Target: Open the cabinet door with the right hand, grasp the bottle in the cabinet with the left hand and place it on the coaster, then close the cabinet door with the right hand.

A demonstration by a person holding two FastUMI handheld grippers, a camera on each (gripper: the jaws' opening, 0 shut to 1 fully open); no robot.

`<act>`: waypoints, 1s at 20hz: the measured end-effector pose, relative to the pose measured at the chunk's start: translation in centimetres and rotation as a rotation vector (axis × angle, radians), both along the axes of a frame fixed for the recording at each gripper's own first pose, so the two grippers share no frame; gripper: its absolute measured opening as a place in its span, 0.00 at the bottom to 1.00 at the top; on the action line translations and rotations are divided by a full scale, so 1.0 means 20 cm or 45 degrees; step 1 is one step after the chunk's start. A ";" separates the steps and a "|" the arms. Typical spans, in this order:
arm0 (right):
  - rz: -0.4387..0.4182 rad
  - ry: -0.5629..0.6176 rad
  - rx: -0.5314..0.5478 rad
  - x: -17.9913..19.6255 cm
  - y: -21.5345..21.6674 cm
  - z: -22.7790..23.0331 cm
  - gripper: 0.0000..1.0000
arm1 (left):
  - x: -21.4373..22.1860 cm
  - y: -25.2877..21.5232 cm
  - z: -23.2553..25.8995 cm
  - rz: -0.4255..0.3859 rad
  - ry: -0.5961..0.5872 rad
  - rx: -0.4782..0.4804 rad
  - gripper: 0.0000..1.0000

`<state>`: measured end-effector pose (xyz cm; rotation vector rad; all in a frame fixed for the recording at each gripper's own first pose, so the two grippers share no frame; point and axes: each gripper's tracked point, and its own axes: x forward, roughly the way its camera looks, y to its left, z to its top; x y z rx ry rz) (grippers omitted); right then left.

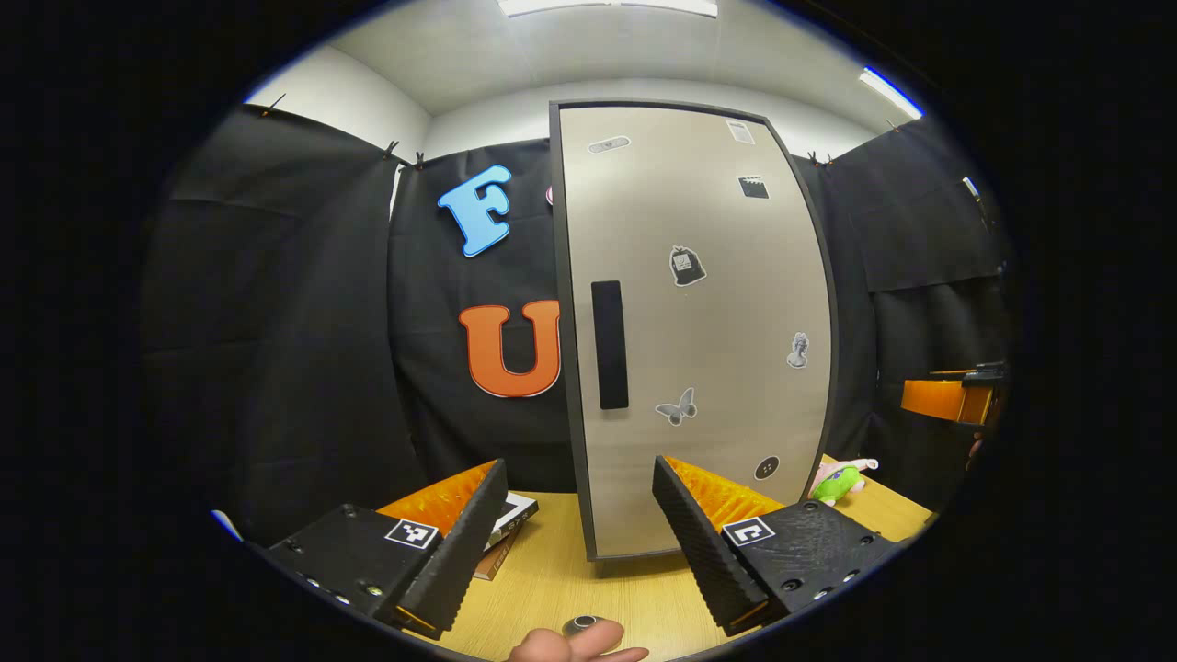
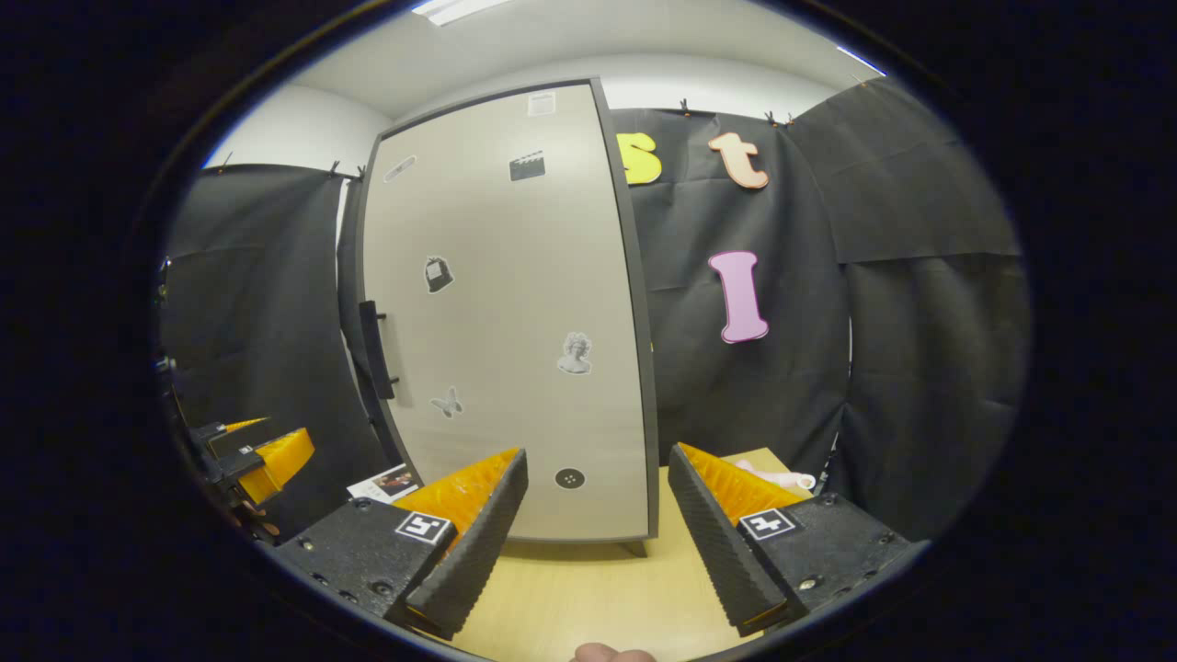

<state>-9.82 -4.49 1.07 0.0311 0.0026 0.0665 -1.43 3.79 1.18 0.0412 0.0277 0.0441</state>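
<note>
Cabinet point(image 1: 699, 322): tall, upright box on the bench point(image 1: 570, 579), flat matte beige door point(image 2: 506, 313) in a thin dark frame, closed. Door surface smooth, dotted with small flat stickers, among them a butterfly point(image 1: 677, 405) and a bust point(image 2: 575, 353). Handle point(image 1: 609, 345): dark, narrow vertical bar with rounded corners, standing off the door near its left edge, about mid-height. The bottle cannot be seen with the door shut.

Bench: pale wood-grain top, smooth.

Left gripper point(image 1: 579, 515): jaws wide apart, holding nothing, hovering low over the bench in front of the cabinet; inner finger faces ribbed, wedge-shaped, each block carrying a square printed marker. A fingertip point(image 1: 579, 644) shows at the bottom edge of the left gripper view.

Right gripper point(image 2: 598, 506): also spread open and empty, same ribbed wedges, facing the door's right half.

Book point(image 1: 506, 529): thin, flat, lying on the bench behind the left gripper's left finger.

Plush toy point(image 1: 839, 480): small, soft, green and pink, on the bench right of the cabinet.

Coaster: cannot tell where it lies.
</note>
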 end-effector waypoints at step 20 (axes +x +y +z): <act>0.018 -0.003 -0.021 -0.02 0.02 0.02 0.95 | 0.01 0.01 0.01 -0.013 0.010 -0.019 0.96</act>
